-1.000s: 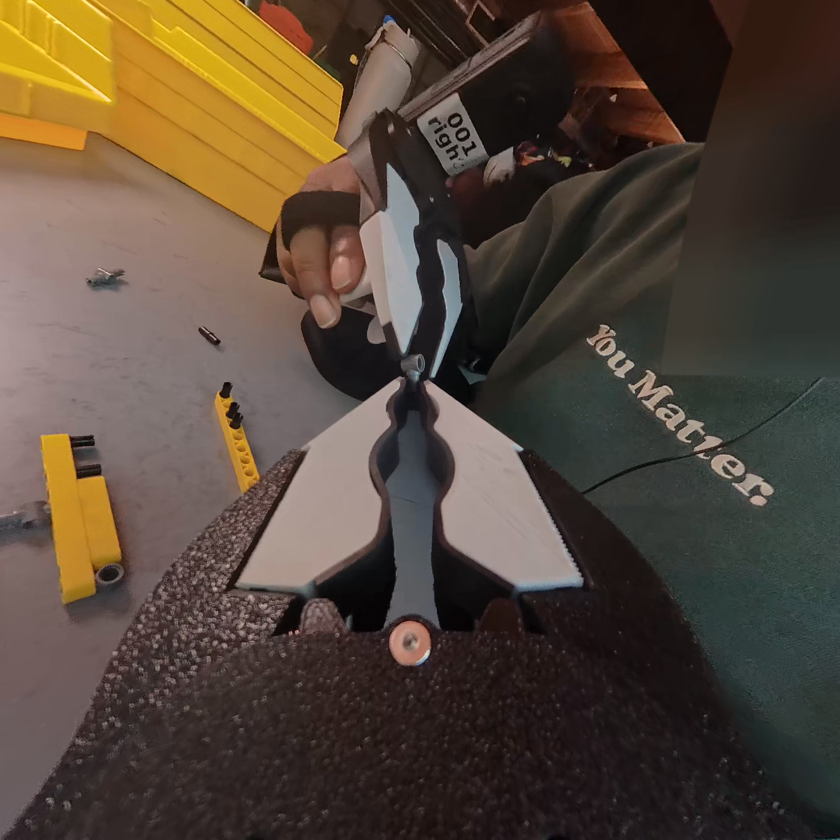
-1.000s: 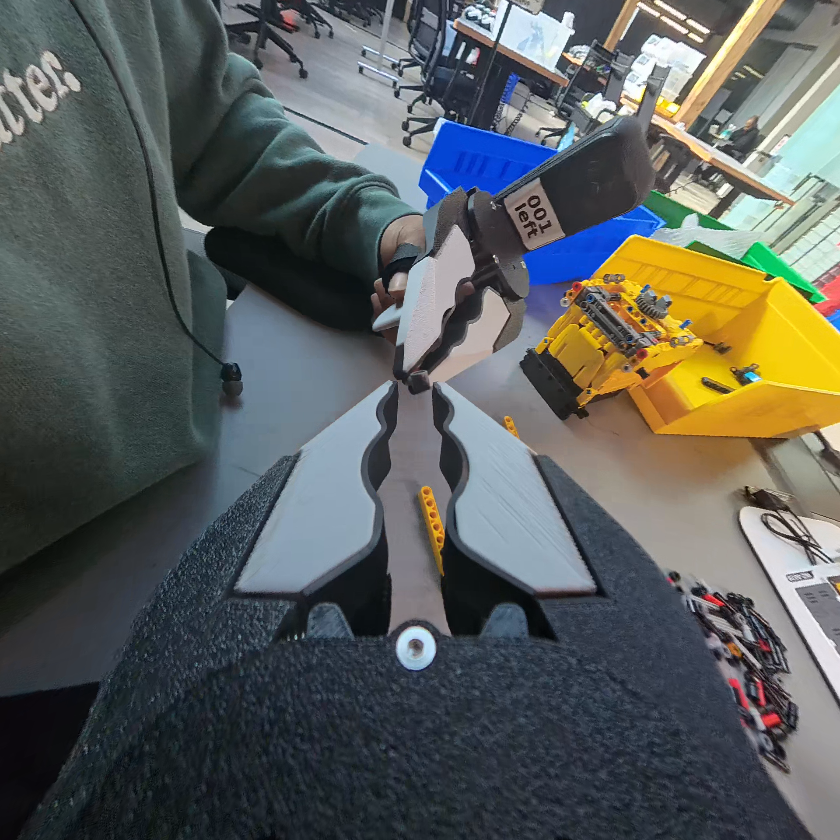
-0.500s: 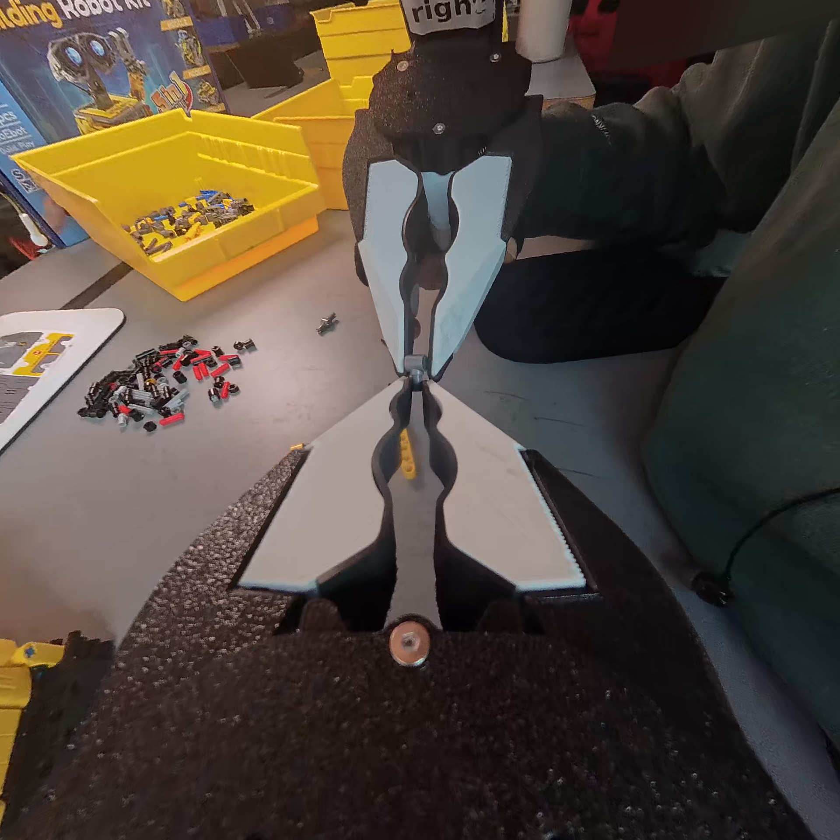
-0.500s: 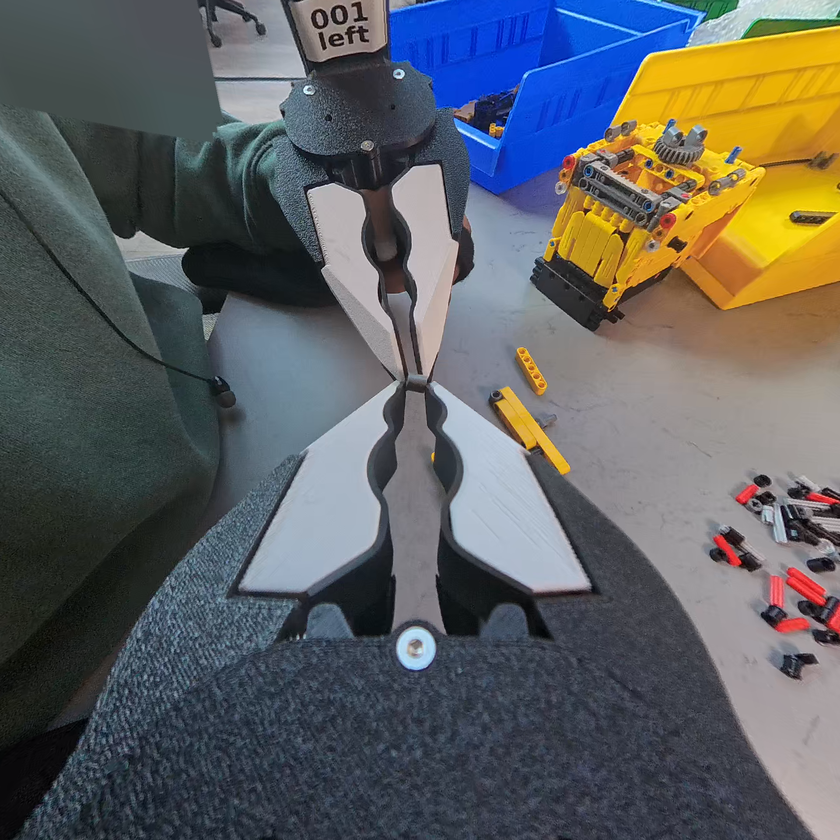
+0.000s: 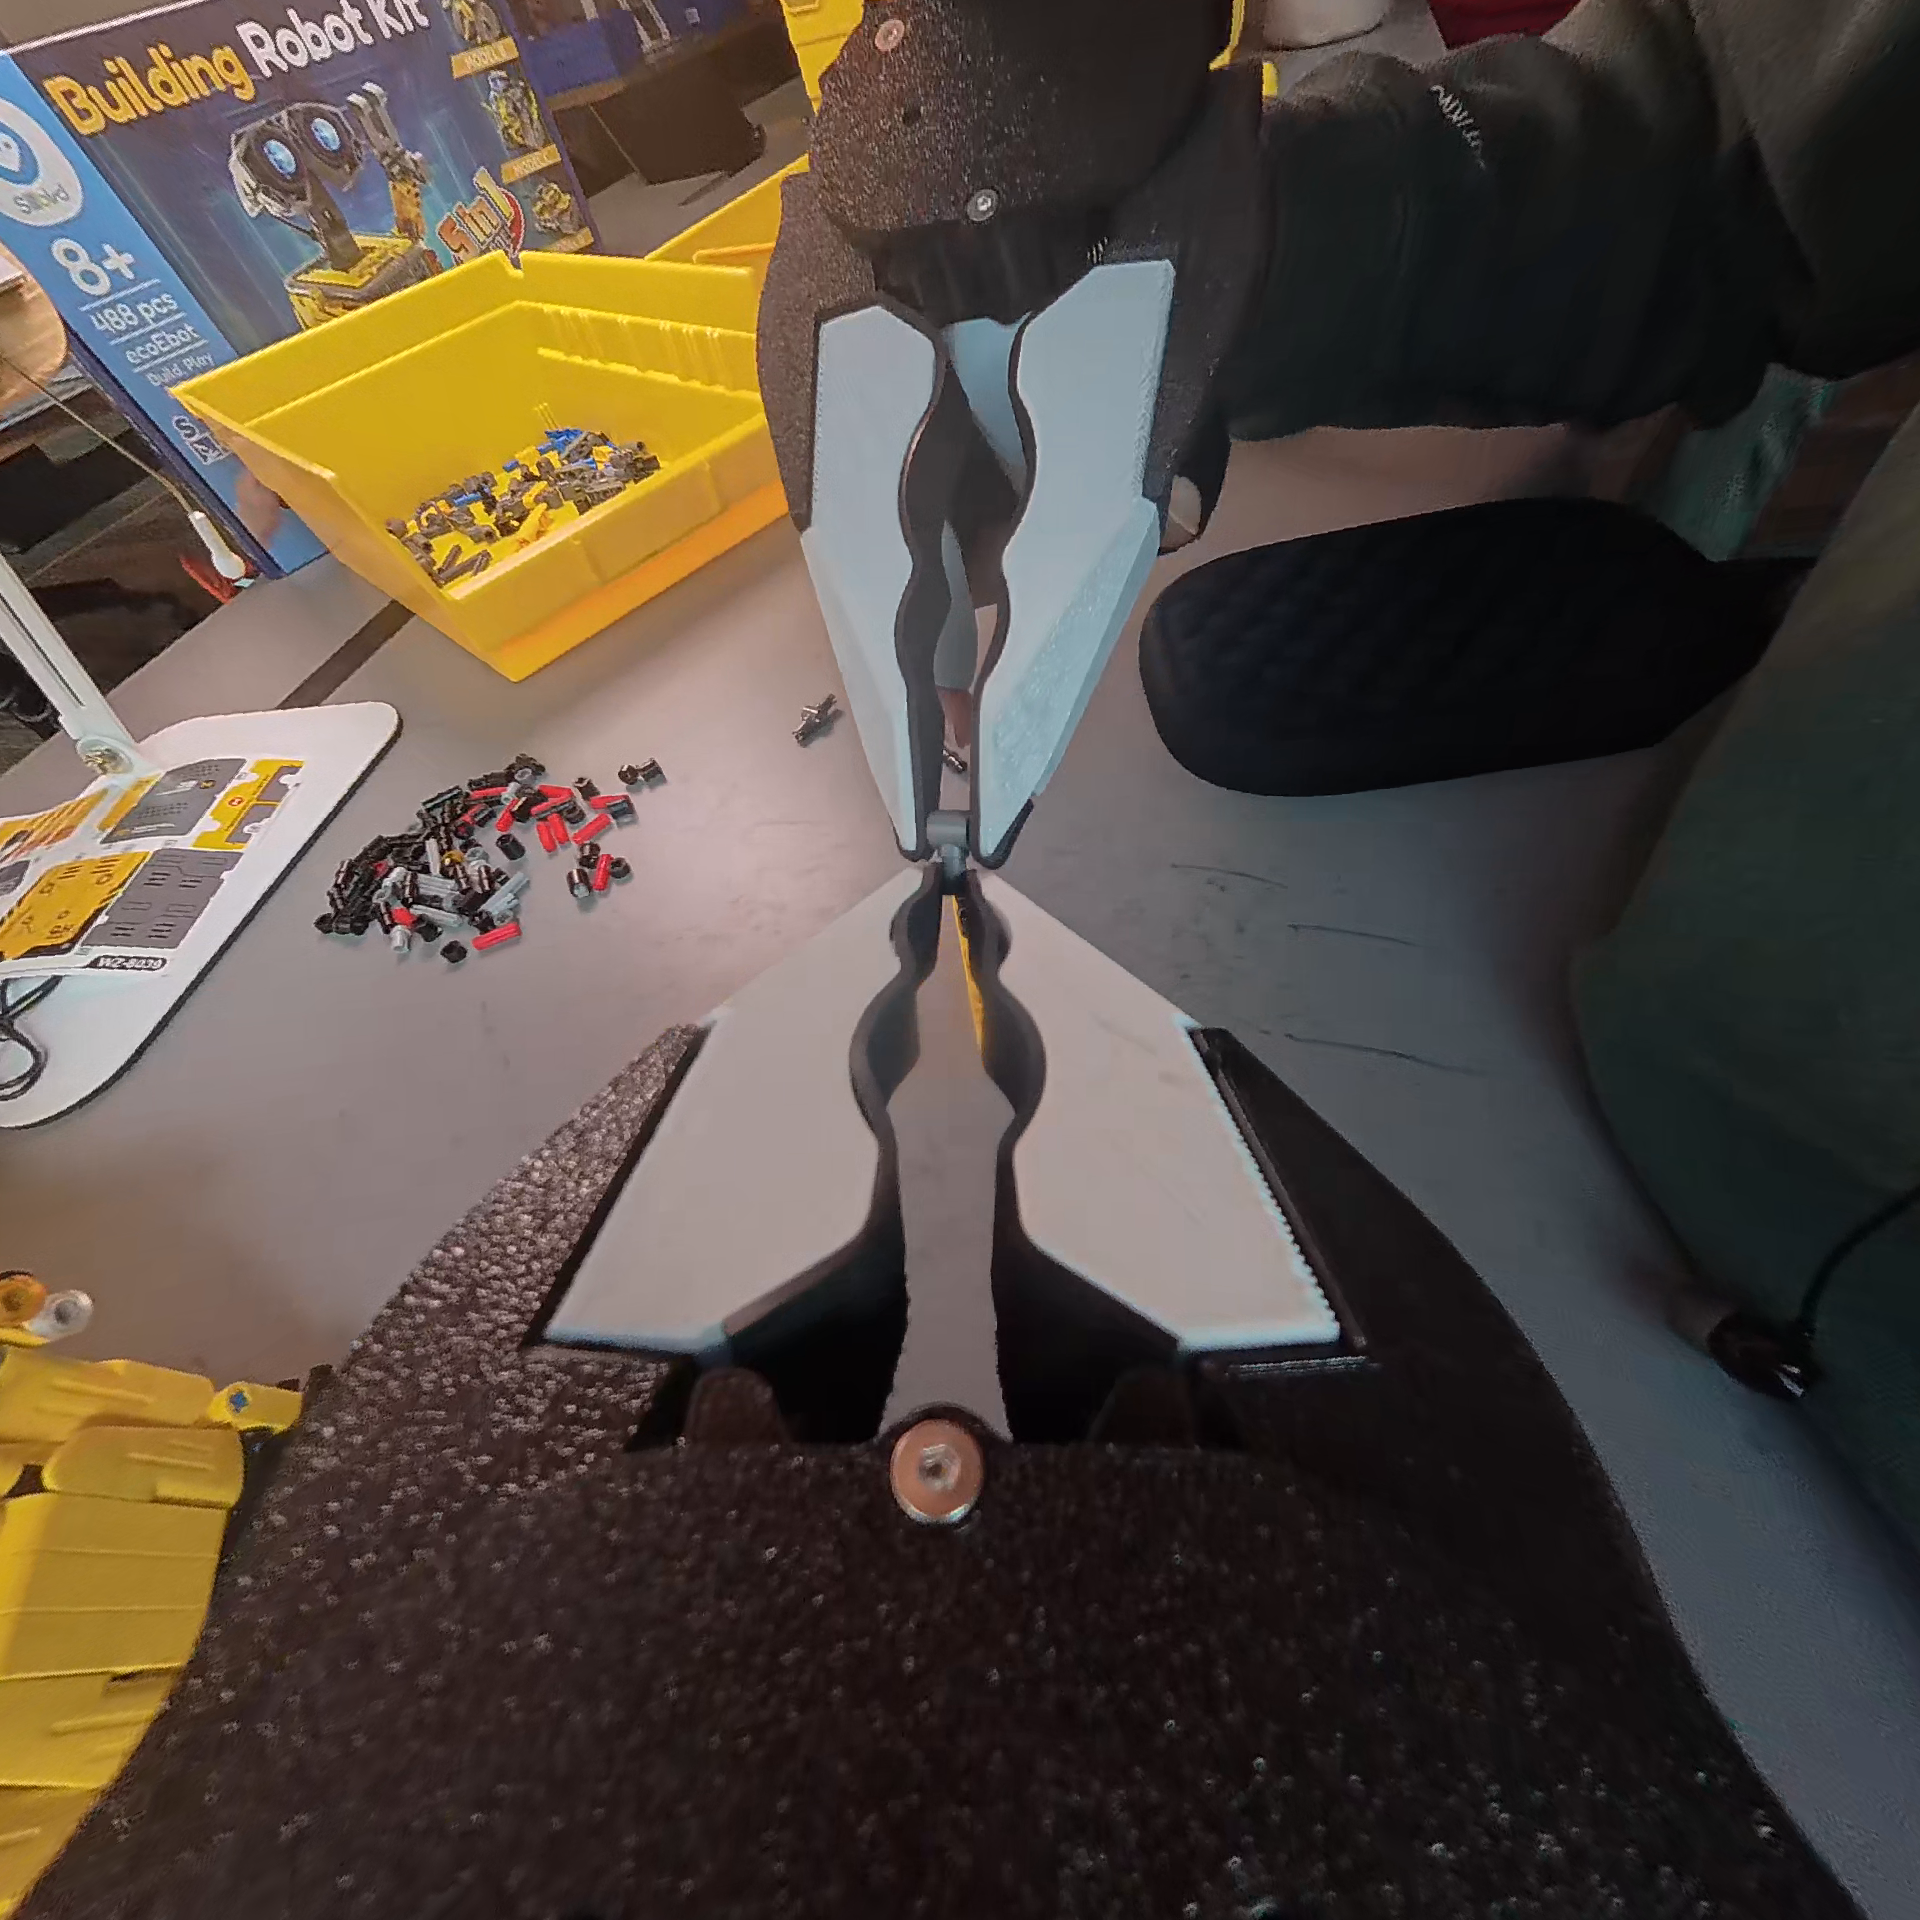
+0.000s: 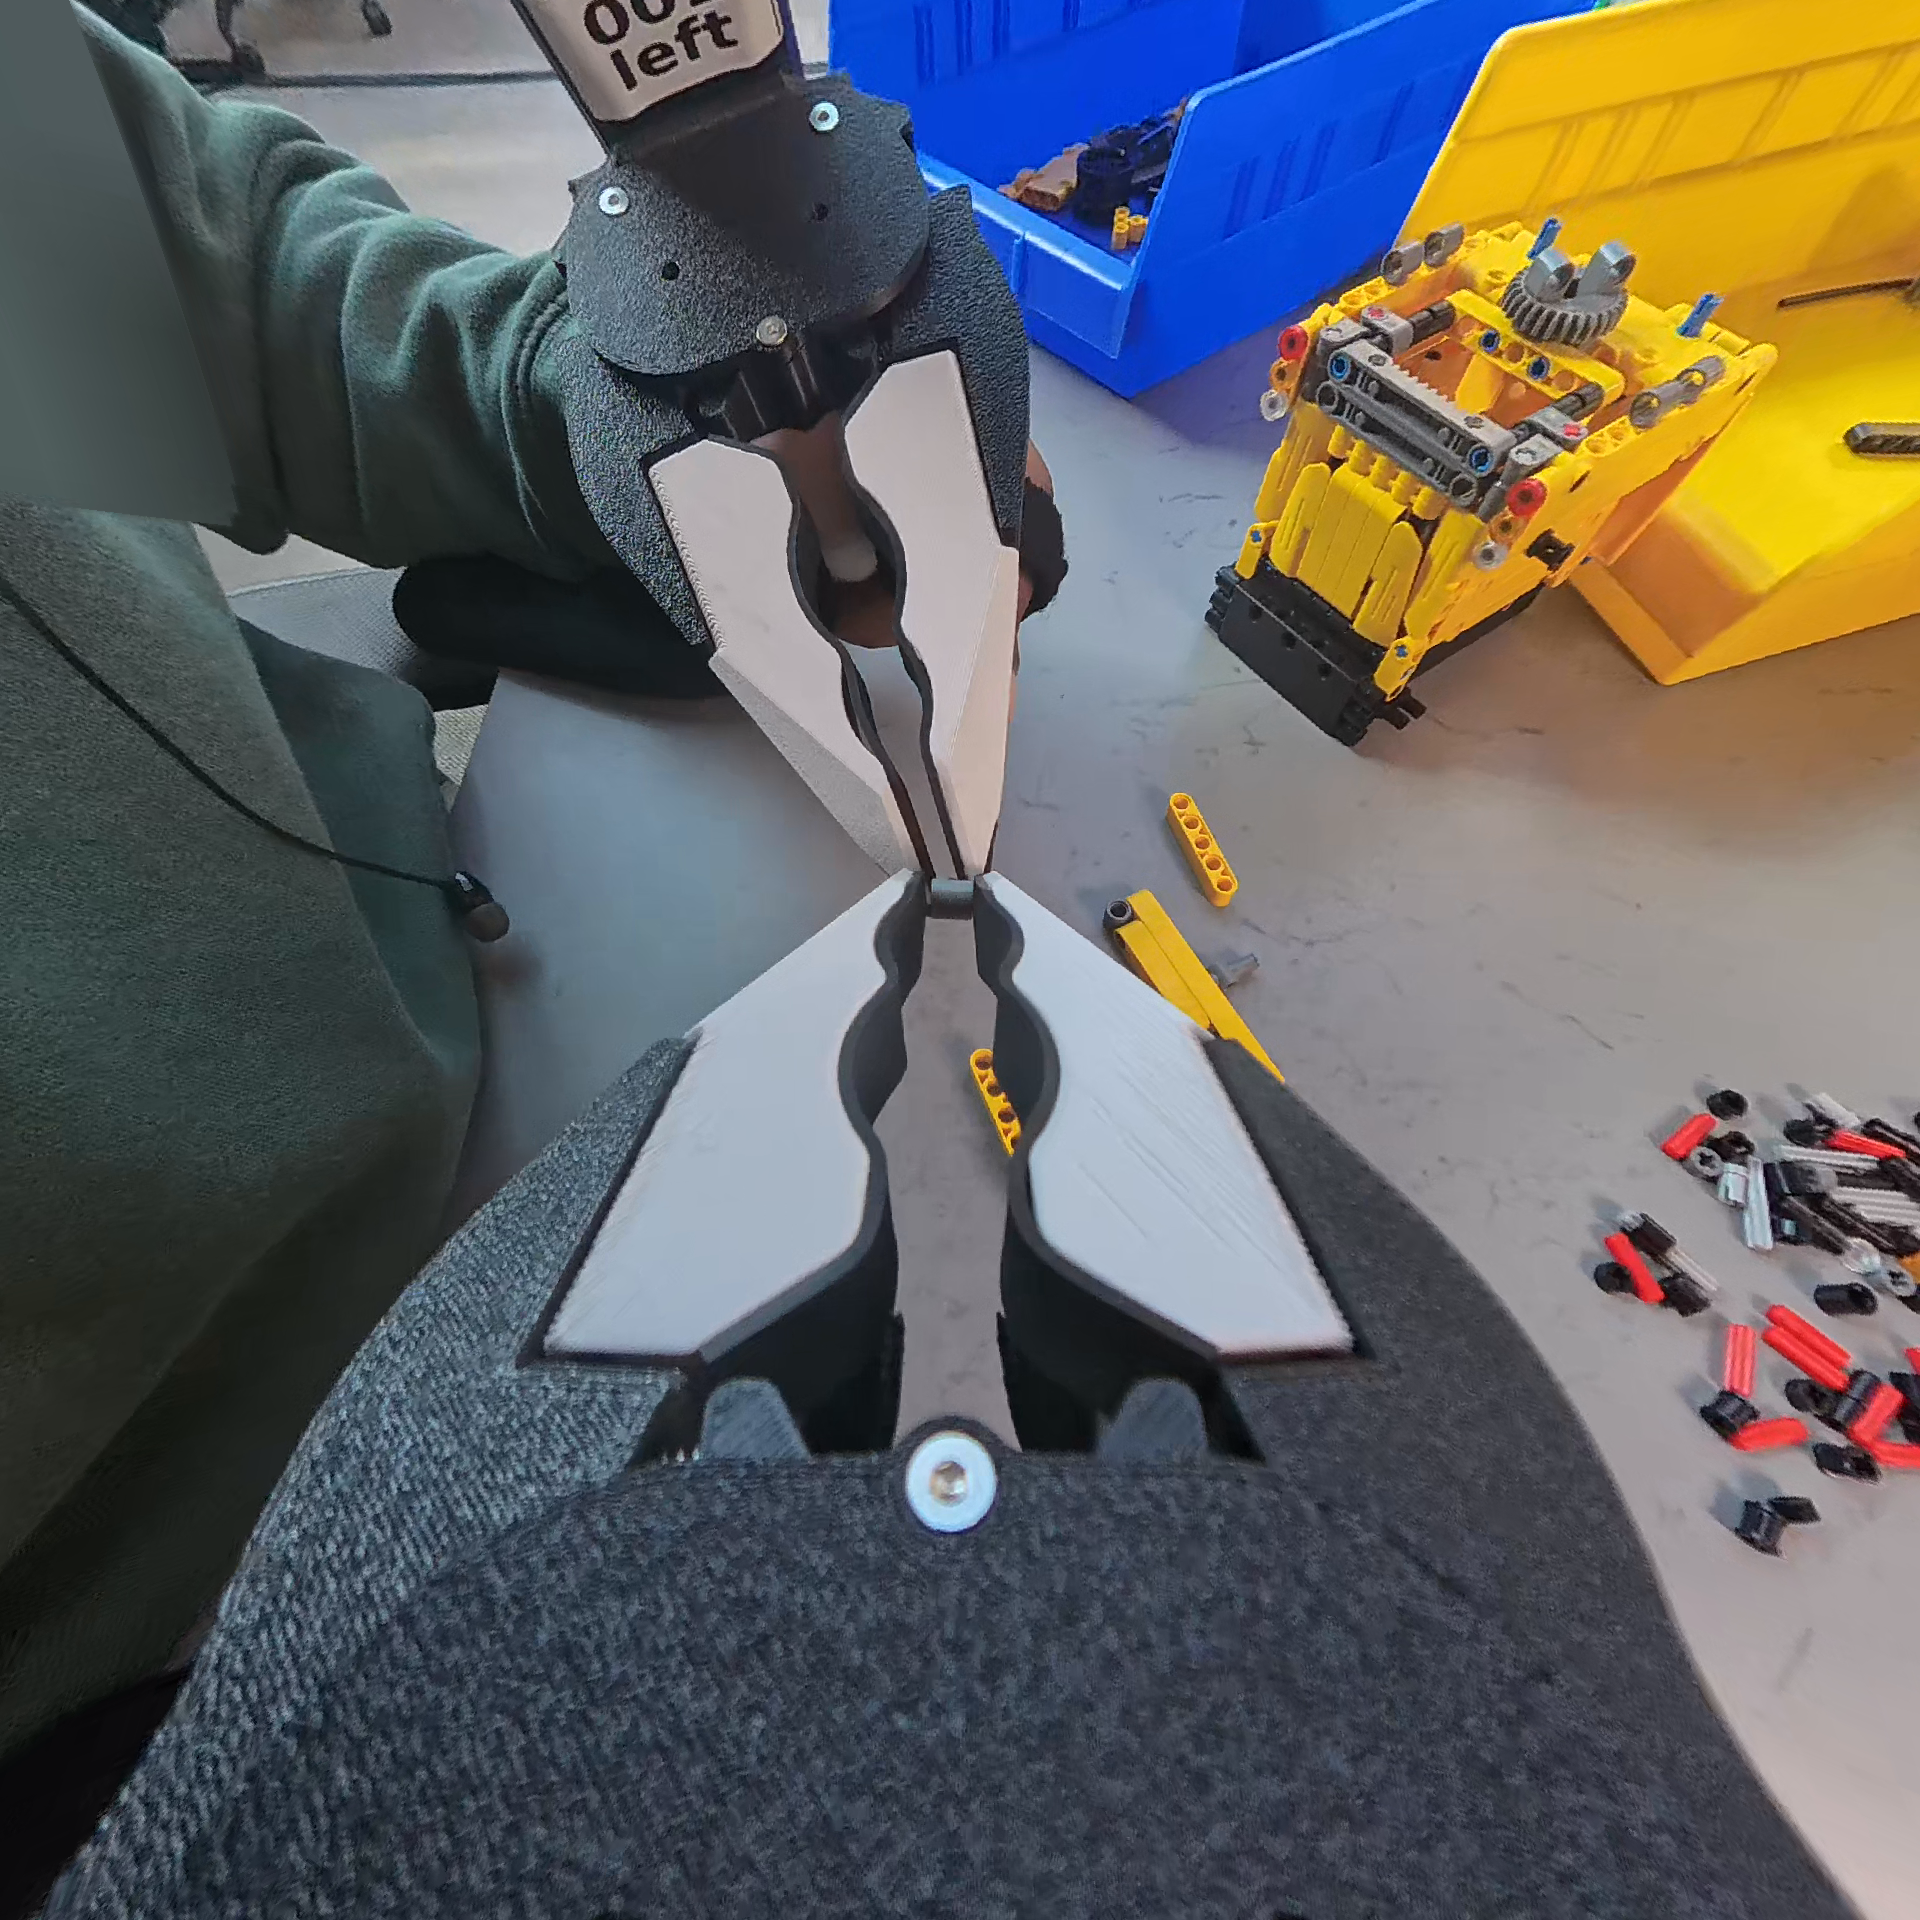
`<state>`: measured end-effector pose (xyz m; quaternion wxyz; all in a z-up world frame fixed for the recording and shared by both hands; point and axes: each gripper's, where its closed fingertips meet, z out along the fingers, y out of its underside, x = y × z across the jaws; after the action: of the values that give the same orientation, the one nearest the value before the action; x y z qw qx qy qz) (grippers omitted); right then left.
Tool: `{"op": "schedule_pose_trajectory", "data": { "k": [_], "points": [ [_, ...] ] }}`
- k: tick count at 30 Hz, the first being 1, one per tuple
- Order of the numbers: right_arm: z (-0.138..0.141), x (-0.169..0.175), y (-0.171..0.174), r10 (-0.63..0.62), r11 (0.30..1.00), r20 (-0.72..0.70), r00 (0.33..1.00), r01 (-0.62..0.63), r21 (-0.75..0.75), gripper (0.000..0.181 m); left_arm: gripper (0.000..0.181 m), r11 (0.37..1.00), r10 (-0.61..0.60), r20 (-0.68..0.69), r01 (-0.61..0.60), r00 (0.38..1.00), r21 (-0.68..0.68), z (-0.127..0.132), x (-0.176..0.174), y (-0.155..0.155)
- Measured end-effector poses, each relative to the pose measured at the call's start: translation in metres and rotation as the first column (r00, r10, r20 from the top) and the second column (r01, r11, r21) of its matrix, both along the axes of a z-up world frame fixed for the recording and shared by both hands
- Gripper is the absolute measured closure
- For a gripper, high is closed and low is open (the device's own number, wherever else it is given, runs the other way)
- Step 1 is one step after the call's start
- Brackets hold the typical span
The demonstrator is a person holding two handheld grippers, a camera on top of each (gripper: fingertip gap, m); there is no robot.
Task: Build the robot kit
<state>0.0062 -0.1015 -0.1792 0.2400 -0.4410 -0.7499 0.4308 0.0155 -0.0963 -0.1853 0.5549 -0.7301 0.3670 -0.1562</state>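
Grey connector piece (image 5: 948, 829), small and stubby, hung in the air just above the grey table (image 5: 623, 1091), pinched from both ends. Was clamped at one end by the right gripper (image 6: 948, 891), jaws drawn in narrow around it. Was met tip to tip by the left gripper (image 5: 943, 881), jaws likewise nearly closed, nipping the thin stem at the other end. Pointed straight at each other, nose to nose, with only the piece between.

Lay on the table below the tips: a short yellow beam (image 6: 1200, 847) and a longer yellow assembly (image 6: 1174, 966), near each other but apart. Stood farther off, against a yellow bin (image 6: 1714, 582): a yellow brick-built vehicle (image 6: 1455, 468) with a grey gear on top. Sat behind that, a blue bin (image 6: 1143, 260) holding a few parts. Spread well to the side: a loose heap of black, red and grey pins (image 5: 488, 852), beside a white instruction sheet (image 5: 135, 862). Rested by the table edge: a black wrist pad (image 5: 1455, 644) under a green sleeve (image 6: 364, 364).
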Motion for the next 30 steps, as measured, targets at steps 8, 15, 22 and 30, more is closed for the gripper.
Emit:
{"op": "schedule_pose_trajectory", "data": {
  "k": [8,15,22,30],
  "points": [
    [-0.006,-0.003,0.0,0.059,0.996,0.095,0.994,-0.064,0.058,0.174,0.178,0.997,-0.016,0.02,0.017,1.0,-0.07,-0.006,-0.002,-0.002],
    [-0.054,0.006,0.005,0.173,0.906,0.379,0.909,-0.297,0.3,0.174,0.176,0.97,0.053,0.003,-0.051,0.999,-0.236,-0.029,-0.033,0.003],
    [-0.077,0.003,0.009,0.173,0.852,0.515,0.839,-0.39,0.35,0.174,0.176,0.941,0.083,-0.058,-0.097,0.995,-0.323,-0.051,-0.046,0.004],
    [-0.078,0.003,0.009,0.198,0.807,0.545,0.815,-0.45,0.381,0.174,0.177,0.94,0.116,-0.043,-0.123,0.992,-0.319,-0.046,-0.055,0.006]
  ]
}}
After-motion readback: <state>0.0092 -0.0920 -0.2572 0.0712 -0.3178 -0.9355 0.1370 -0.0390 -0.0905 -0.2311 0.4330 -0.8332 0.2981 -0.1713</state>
